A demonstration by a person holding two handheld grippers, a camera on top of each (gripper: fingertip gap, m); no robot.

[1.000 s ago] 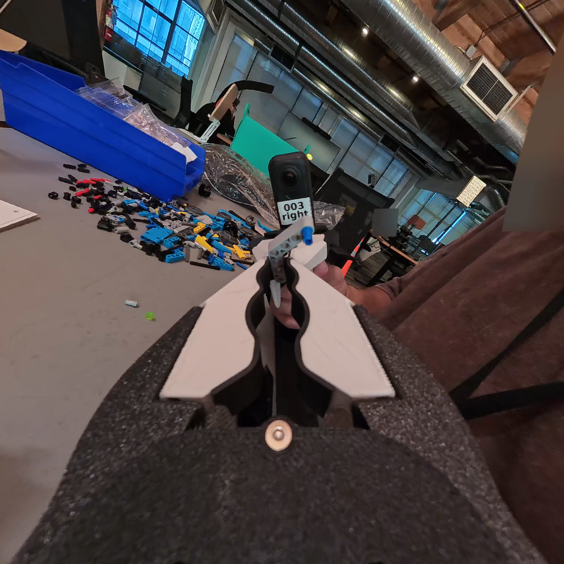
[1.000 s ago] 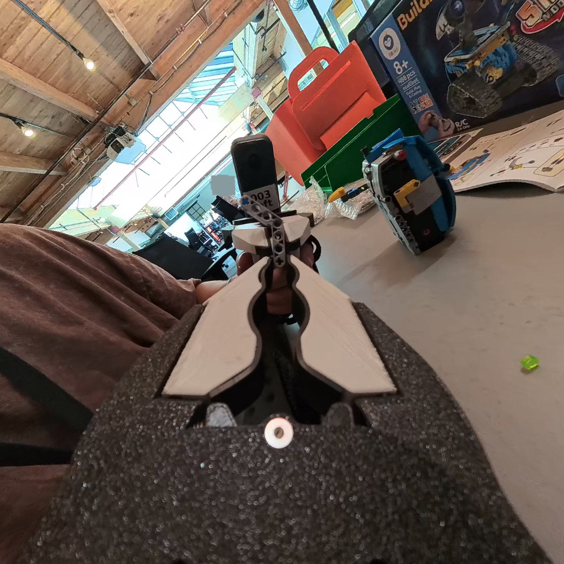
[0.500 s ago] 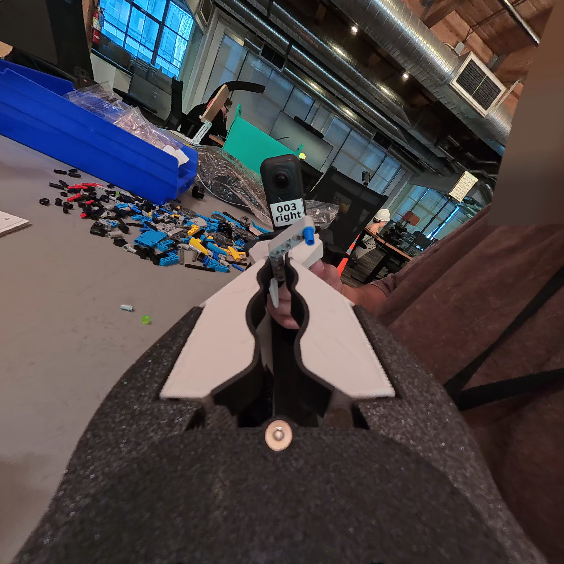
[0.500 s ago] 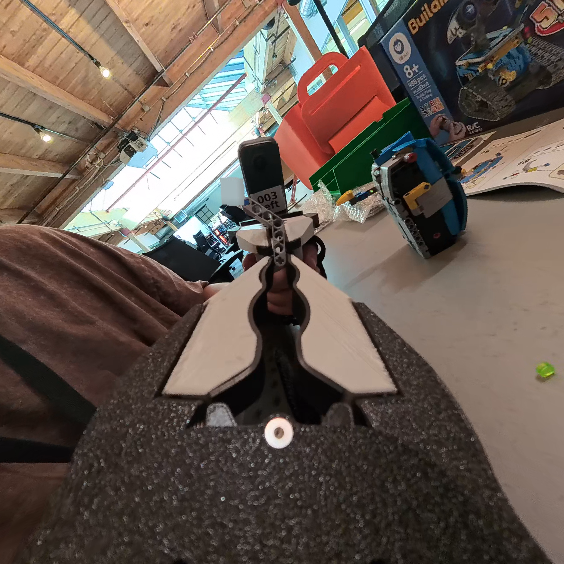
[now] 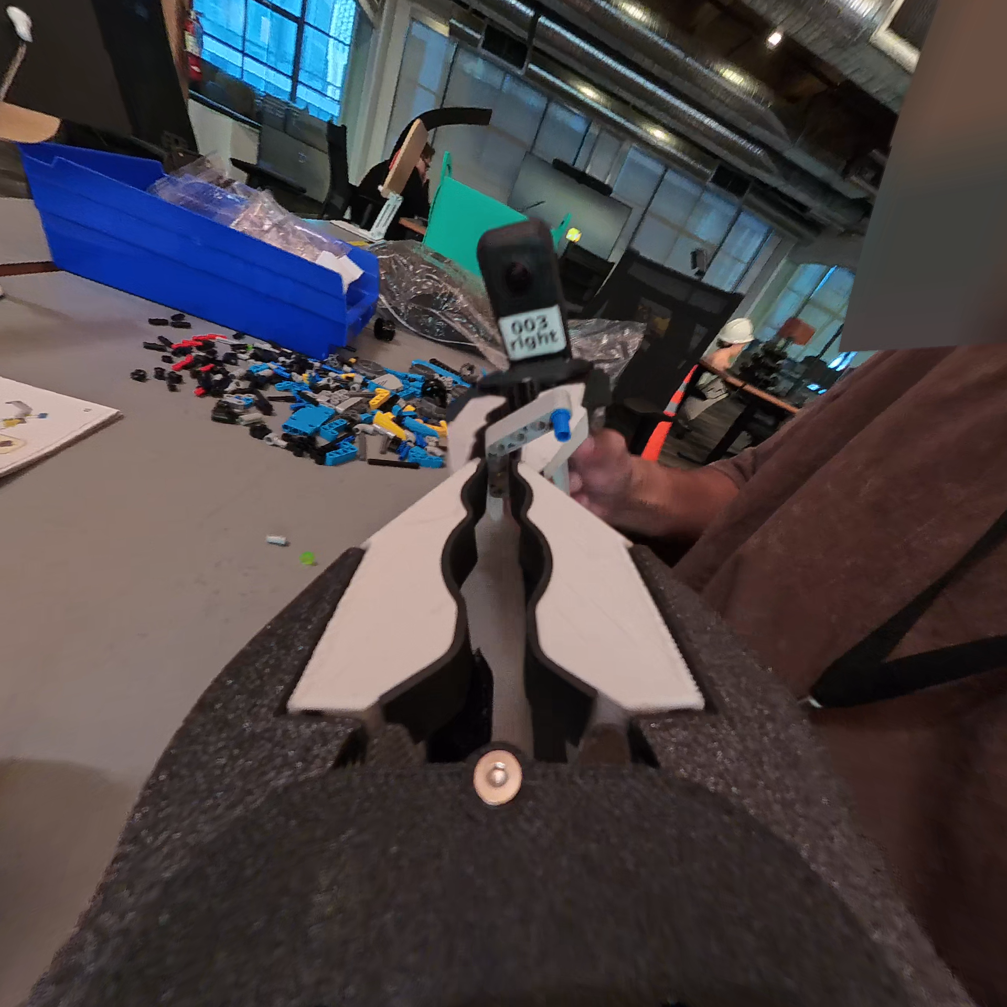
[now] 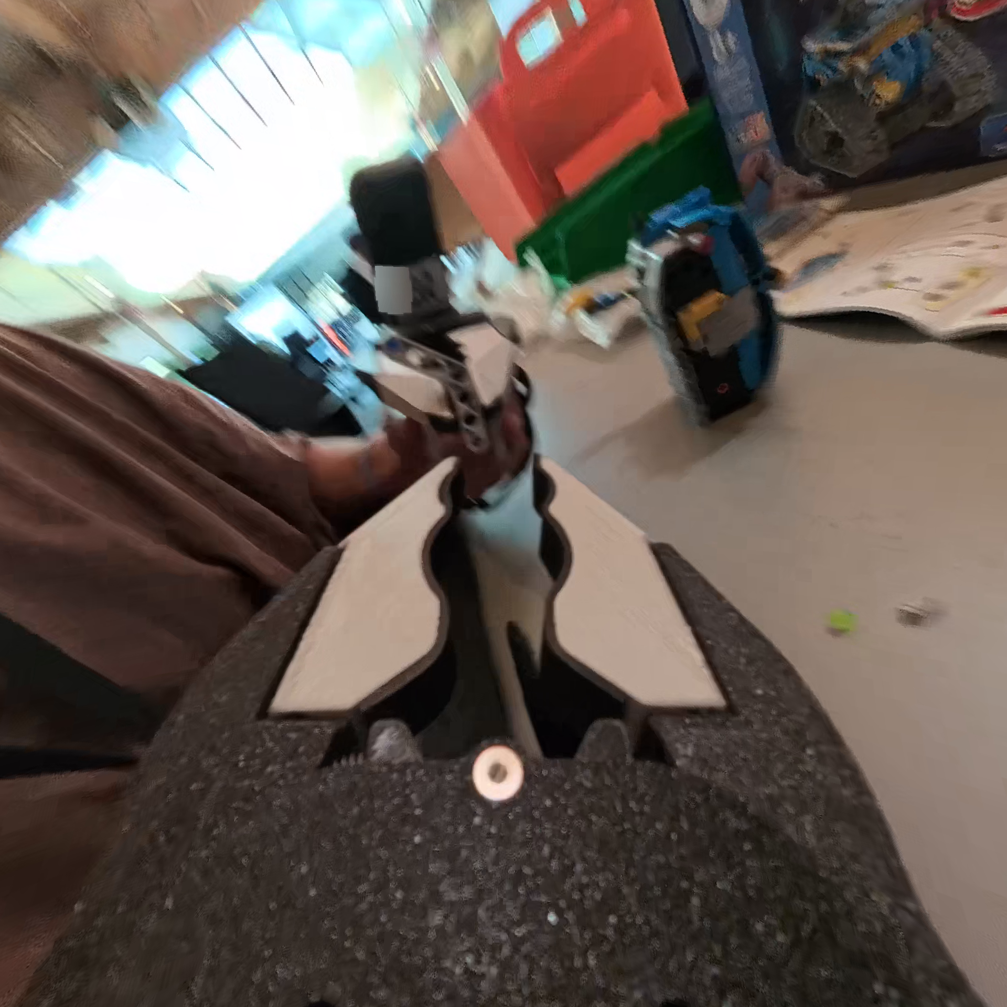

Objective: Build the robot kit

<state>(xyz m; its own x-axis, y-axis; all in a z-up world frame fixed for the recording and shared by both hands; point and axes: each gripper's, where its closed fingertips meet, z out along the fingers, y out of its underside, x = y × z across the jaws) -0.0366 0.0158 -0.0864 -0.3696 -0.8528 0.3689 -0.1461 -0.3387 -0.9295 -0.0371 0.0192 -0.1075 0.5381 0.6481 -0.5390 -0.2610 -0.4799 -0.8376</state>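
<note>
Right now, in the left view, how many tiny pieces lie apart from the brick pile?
2: a grey piece and a green piece beside it, on bare table nearer than the pile. Others may be hidden.

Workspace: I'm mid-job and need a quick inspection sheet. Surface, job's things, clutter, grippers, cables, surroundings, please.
Surface: grey table, matte, flat.
Job's things: grey angled beam with a blue pin at its upper end, held above the table; part-built blue vehicle standing on the table.
Clutter: loose brick pile; blue bin holding plastic bags; instruction sheets; green stud and small grey piece lying apart.
Grippers: left gripper closed on the beam's lower end; right gripper with jaws apart, just short of the beam, view blurred.
Cables: nothing seen.
Surroundings: kit box and red case behind; person's brown sleeve; open workshop.
</note>
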